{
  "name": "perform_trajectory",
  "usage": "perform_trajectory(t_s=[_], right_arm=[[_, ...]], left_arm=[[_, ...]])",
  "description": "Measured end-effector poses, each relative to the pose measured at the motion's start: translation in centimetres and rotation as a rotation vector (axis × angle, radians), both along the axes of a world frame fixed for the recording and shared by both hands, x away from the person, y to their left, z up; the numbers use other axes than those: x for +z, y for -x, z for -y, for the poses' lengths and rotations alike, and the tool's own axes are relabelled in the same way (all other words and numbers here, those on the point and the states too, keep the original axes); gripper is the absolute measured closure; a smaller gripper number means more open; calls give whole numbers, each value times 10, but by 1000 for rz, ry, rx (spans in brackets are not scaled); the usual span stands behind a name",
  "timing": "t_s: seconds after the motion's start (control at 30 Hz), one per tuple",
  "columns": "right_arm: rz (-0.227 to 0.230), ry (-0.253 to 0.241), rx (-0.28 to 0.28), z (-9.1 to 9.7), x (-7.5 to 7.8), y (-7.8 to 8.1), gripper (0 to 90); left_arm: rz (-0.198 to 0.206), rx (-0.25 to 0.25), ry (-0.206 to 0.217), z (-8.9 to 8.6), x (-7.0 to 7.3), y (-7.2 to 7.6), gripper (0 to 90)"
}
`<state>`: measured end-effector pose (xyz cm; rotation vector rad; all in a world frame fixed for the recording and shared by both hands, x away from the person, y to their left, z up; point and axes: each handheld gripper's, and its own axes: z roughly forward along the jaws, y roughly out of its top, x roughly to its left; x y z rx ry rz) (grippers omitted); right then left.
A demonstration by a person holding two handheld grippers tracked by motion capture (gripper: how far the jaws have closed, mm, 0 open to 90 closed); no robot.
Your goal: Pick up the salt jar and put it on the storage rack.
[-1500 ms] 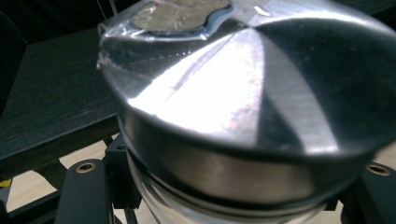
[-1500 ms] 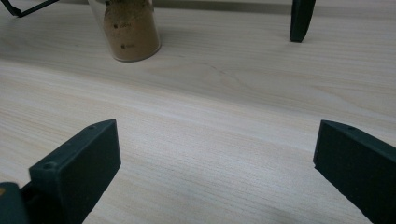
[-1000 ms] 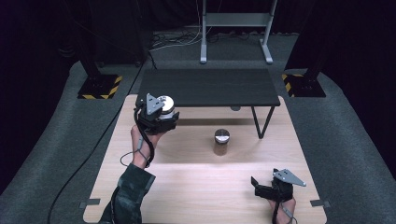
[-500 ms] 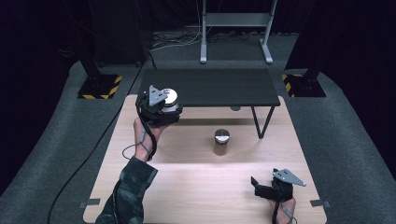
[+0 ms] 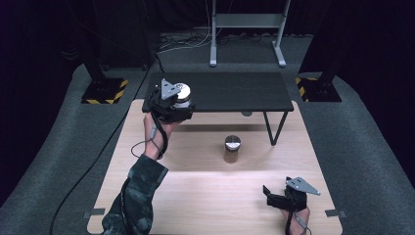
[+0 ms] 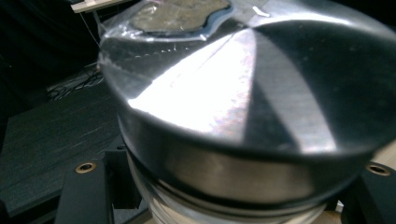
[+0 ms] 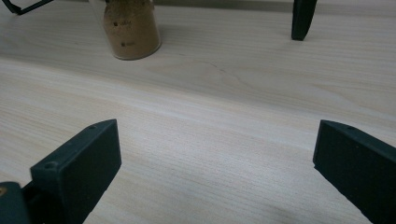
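My left gripper (image 5: 179, 103) is shut on a clear jar (image 5: 182, 93) with a shiny metal lid (image 6: 243, 93). It holds the jar upright in the air by the front left corner of the black shelf (image 5: 235, 90). The lid is very close in the left gripper view, with a black jaw on each side of the jar's body below it. A second jar (image 5: 232, 149), metal-lidded with brown powder inside, stands at mid-table, and its lower part (image 7: 130, 28) appears in the right gripper view. My right gripper (image 5: 275, 195) rests open on the wooden table (image 5: 195, 196) at the near right, nothing between its jaws.
The low black shelf stands on thin black legs (image 7: 302, 18) across the far end of the table. A cable (image 5: 98, 161) trails off the table's left side to the floor. A metal stand (image 5: 244, 29) is on the floor beyond.
My left hand has lifted the jar and carried it farther away toward the black shelf's front left corner. The right gripper and the powder jar have not moved.
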<state>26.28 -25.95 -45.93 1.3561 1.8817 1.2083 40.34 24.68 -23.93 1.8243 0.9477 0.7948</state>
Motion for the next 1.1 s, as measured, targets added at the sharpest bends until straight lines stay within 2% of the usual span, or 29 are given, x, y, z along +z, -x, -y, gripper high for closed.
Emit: perform_trajectory(t_s=[0.37,0.6,0.73,0.87,0.97,1.1], right_arm=[[-1,-1,1,0,0,0,0],[-1,2,1,0,0,0,1],[-2,3,1,0,0,0,1],[-2,4,2,0,0,-1,1],[-1,1,1,0,0,0,1],[-1,-2,2,0,0,0,0]], left_arm=[[-33,19,11,2,3,-22,311],[-69,38,20,1,5,-39,310],[-87,44,45,-2,6,-51,310],[-100,49,50,-2,7,-57,310],[-123,47,65,-4,5,-64,310],[-126,50,85,-6,1,-66,310]])
